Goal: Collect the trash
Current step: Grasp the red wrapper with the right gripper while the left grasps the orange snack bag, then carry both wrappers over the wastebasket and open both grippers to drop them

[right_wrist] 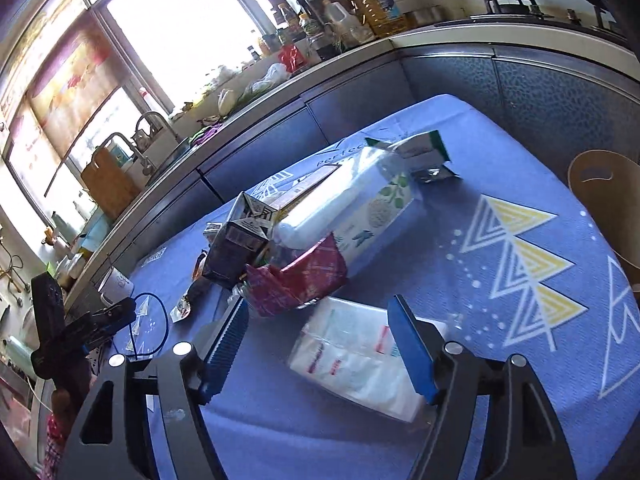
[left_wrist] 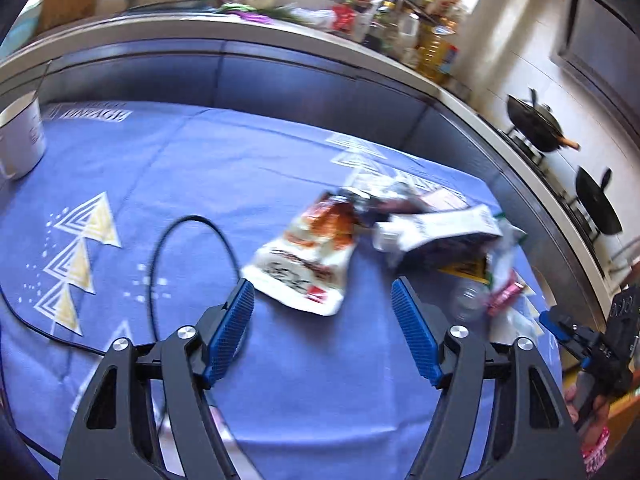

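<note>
My left gripper [left_wrist: 322,288] is open above the blue tablecloth [left_wrist: 208,160]. A white and orange snack pouch [left_wrist: 308,256] lies flat just ahead, its near corner between my fingertips, untouched. Beyond it sits a heap of trash: a white carton [left_wrist: 440,224], a clear bottle [left_wrist: 466,300] and a pink wrapper [left_wrist: 506,294]. My right gripper [right_wrist: 318,304] is open too, hovering over a clear plastic bag [right_wrist: 356,360] without pressing it. In front are a red wrapper [right_wrist: 298,280], a tall white and green pack [right_wrist: 360,208] and a dark box [right_wrist: 236,248].
A white mug [left_wrist: 20,140] stands at the table's far left, and a black cable [left_wrist: 192,222] loops across the cloth. Behind the table runs a kitchen counter [left_wrist: 280,36] crowded with bottles, with woks [left_wrist: 536,124] on the stove. A wooden chair [right_wrist: 604,200] stands at the right.
</note>
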{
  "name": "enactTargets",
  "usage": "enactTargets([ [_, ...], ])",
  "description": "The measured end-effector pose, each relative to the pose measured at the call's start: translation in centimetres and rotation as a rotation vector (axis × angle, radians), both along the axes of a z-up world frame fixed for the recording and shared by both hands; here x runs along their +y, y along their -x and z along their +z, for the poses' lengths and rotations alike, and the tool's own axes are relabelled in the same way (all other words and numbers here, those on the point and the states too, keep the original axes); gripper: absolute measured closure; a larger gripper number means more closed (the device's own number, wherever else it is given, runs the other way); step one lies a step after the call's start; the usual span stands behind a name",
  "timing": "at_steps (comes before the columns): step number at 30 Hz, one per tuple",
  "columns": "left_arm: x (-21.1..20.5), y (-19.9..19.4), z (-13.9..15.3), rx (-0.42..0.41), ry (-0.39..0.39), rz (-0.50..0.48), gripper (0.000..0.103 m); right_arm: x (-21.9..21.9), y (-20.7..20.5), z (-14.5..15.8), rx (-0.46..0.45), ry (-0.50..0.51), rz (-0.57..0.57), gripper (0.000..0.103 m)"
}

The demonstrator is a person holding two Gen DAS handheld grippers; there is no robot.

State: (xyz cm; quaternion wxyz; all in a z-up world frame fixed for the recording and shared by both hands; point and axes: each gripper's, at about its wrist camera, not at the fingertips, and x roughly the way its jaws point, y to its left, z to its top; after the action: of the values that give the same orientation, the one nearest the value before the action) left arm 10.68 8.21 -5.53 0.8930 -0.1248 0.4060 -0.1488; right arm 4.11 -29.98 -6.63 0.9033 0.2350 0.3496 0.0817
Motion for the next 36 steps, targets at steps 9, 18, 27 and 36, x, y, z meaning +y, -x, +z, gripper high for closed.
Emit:
enactTargets([
  [9,-3.8,-4.8,-2.1,0.003,-0.166,-0.124,0.018,5.2,-3.9,-0.1,-0.006,0.255,0.011,0.029],
  [18,-7.4,-5.3,-4.2,-0.009,-0.344,-0.180,0.059,4.1,-2.6,-0.8,0.003,0.196,0.010,0.090],
  [27,-3.8,1.1,-2.0,-0.025,-0.242,-0.159,0.102,1.8,2.0,3.5,-0.132,0.038,0.009,0.090],
  [36,-2.4,6.8,2.7,-0.063,0.011,-0.177,0.102,-1.0,4.2,4.3,-0.168,-0.032,-0.013,0.090],
])
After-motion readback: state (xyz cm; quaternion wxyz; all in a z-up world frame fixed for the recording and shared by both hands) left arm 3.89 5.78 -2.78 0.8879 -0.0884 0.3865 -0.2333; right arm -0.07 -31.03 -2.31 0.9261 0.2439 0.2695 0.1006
